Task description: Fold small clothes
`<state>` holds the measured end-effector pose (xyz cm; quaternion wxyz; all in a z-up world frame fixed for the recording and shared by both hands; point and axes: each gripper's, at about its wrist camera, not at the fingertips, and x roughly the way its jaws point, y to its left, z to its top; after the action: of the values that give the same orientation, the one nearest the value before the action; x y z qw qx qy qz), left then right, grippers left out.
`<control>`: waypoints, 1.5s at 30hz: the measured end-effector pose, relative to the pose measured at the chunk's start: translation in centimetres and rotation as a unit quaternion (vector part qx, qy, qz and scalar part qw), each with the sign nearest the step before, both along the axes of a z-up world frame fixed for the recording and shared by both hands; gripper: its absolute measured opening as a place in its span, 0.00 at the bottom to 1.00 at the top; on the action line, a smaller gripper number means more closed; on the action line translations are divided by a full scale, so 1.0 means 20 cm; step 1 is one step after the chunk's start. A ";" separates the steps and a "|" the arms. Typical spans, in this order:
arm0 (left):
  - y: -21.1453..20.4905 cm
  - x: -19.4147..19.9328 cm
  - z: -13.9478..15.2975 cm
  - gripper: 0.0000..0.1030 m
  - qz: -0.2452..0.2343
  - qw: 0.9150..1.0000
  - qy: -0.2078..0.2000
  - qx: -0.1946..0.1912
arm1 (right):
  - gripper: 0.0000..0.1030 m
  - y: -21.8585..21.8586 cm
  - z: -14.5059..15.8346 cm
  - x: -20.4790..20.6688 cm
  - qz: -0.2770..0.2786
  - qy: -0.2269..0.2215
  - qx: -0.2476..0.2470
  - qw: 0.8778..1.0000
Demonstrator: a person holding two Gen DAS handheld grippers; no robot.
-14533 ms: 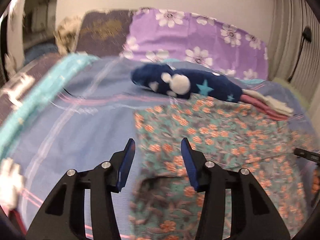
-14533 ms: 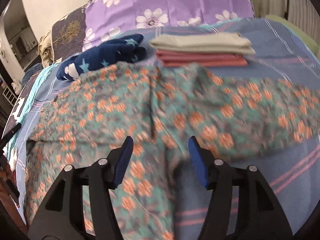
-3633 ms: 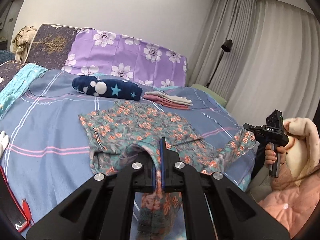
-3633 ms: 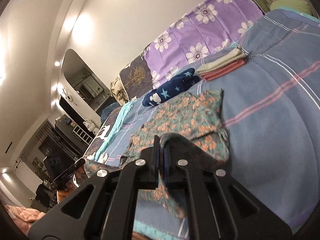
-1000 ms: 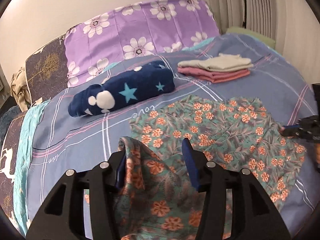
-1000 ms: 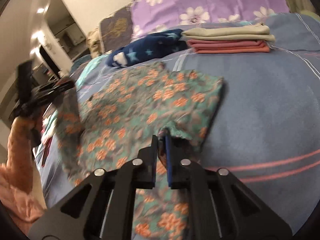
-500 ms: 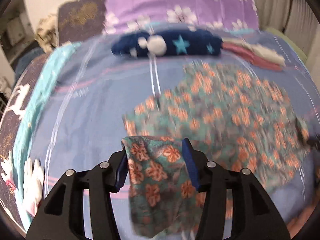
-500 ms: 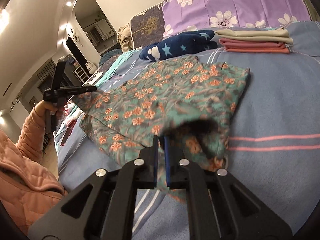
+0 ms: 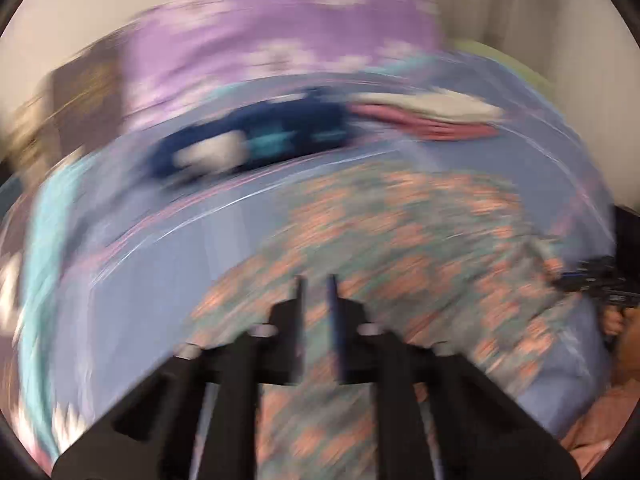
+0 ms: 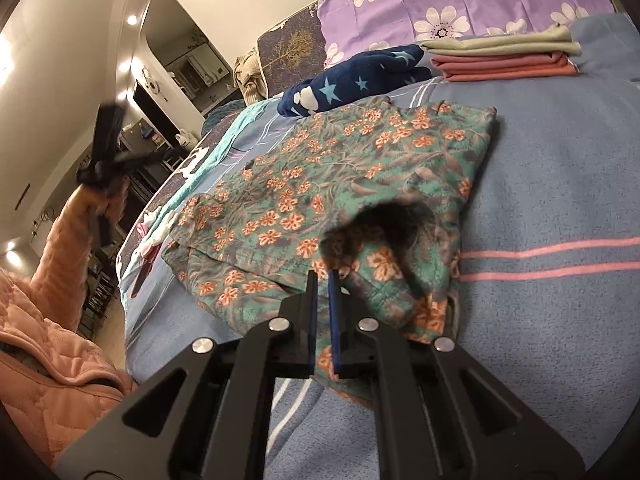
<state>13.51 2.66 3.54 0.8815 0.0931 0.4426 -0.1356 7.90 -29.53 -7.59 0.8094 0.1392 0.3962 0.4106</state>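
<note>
- Garment (image 10: 360, 168): a green floral piece lies part-folded on the near half of the blue blanket (image 10: 560, 184), its left edge already doubled over and a bunched lump on its near right side.
- The right gripper (image 10: 323, 280) has its jaws pressed nearly together on a near corner of the garment; cloth shows between the blue pads, so it reads as grasping the fabric.
- The left gripper (image 9: 314, 284) is up in the air at far left in the right wrist view, well apart from the cloth. In its own view (badly smeared by motion) the jaws stand close with a narrow gap, and whether they hold anything cannot be told.
- To do this fold well, the person would likely carry the held corner across so its edge meets the opposite edge squarely, keeping the cloth low and taut so the lump flattens instead of being trapped inside.
- The free left gripper is best brought down on the fold line to pin it, or the whole garment may drag across the blanket.
- The folded stack (image 10: 504, 56) and the navy star roll (image 10: 352, 80) lie at the far side, clear of the working area.
</note>
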 end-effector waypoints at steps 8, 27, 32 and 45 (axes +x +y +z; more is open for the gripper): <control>-0.85 0.54 -0.42 0.08 -0.320 0.943 0.055 0.070 | 0.09 -0.03 -0.08 0.05 -0.009 0.035 0.014 0.999; -0.89 0.43 -0.40 0.07 -0.498 0.858 0.124 -0.022 | 0.11 -0.06 -0.12 0.10 0.001 0.072 0.038 0.997; -0.87 0.36 -0.33 0.19 -0.508 0.850 0.121 -0.069 | 0.11 -0.08 -0.13 0.12 0.002 0.076 0.041 0.996; -0.94 0.38 -0.40 0.34 -0.480 0.872 0.085 -0.047 | 0.11 -0.09 -0.13 0.13 0.002 0.081 0.043 0.996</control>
<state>21.08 -16.22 -4.39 0.6704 0.2411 0.4094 -0.5700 10.59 -31.39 -10.20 0.7671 0.2062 0.4428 0.4159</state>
